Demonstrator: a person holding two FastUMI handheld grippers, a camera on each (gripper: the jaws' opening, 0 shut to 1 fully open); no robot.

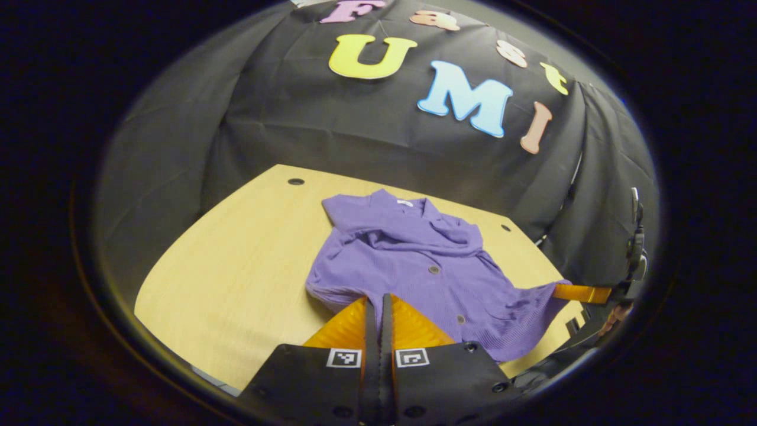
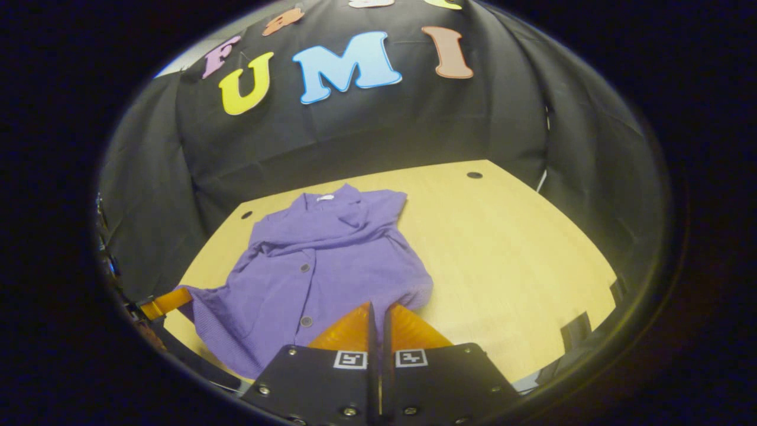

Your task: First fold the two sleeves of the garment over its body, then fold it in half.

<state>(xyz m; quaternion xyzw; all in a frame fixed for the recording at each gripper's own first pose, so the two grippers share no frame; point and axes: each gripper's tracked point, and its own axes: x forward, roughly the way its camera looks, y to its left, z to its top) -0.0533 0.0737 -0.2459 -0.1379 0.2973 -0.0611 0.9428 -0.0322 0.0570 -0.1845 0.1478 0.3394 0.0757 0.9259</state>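
A purple buttoned garment lies on the wooden table, collar toward the back wall, both sleeves laid across its chest. My left gripper is shut on the near hem at one bottom corner. The right gripper shows at the far right, pinching the other bottom corner, which is pulled out to a point. In the right gripper view the garment spreads left of centre. My right gripper is shut on its hem there, and the left gripper holds the stretched corner at the left edge.
The tabletop stretches bare to the right of the garment, with small round holes near its back corners. Black cloth walls close in the table behind and at both sides. A hand shows behind the far gripper.
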